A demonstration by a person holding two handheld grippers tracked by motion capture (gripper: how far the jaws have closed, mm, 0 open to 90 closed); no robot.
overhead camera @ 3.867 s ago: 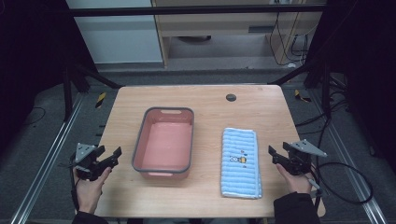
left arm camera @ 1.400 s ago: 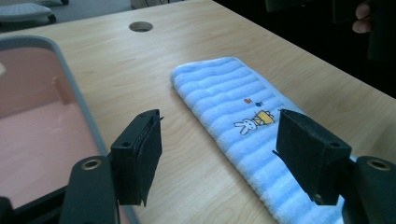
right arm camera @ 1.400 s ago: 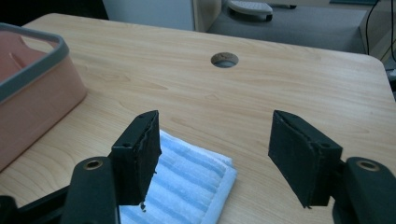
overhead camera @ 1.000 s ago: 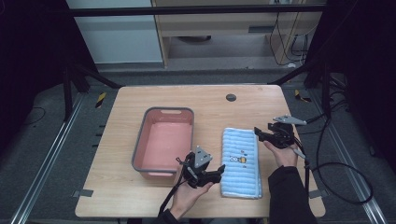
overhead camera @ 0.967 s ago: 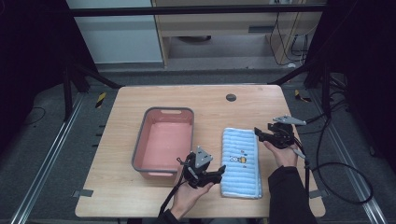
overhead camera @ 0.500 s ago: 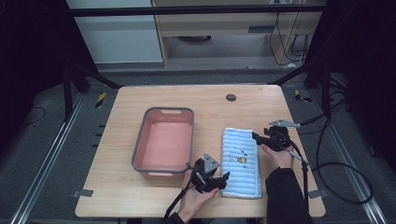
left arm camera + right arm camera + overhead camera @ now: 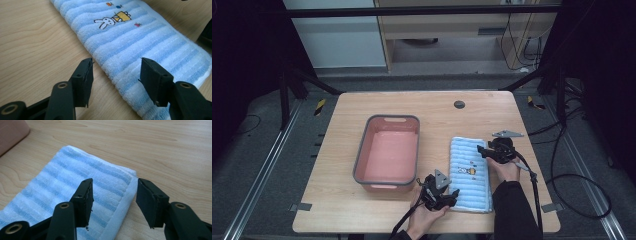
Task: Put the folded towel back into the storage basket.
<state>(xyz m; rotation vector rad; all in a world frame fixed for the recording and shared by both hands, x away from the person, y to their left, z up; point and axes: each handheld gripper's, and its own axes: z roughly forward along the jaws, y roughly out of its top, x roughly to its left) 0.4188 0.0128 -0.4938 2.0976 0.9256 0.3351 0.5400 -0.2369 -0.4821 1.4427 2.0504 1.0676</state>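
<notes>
A folded blue-and-white striped towel (image 7: 470, 173) with a small rabbit picture lies flat on the wooden table, right of centre. My left gripper (image 7: 447, 196) stands open at the towel's near left corner; in the left gripper view its jaws straddle the towel's long edge (image 7: 117, 72). My right gripper (image 7: 483, 150) is open at the towel's far right corner, and in the right gripper view the corner (image 7: 125, 180) lies between its jaws. Neither gripper holds anything.
A pink rectangular tub (image 7: 360, 162) with a grey rim sits left of the towel, close to my left gripper. A dark round hole (image 7: 459, 104) marks the table's far side. Cables trail off the right edge.
My left gripper has moved right from the table's left edge to the towel's near left corner. My right gripper has moved left and forward to the towel's far right corner.
</notes>
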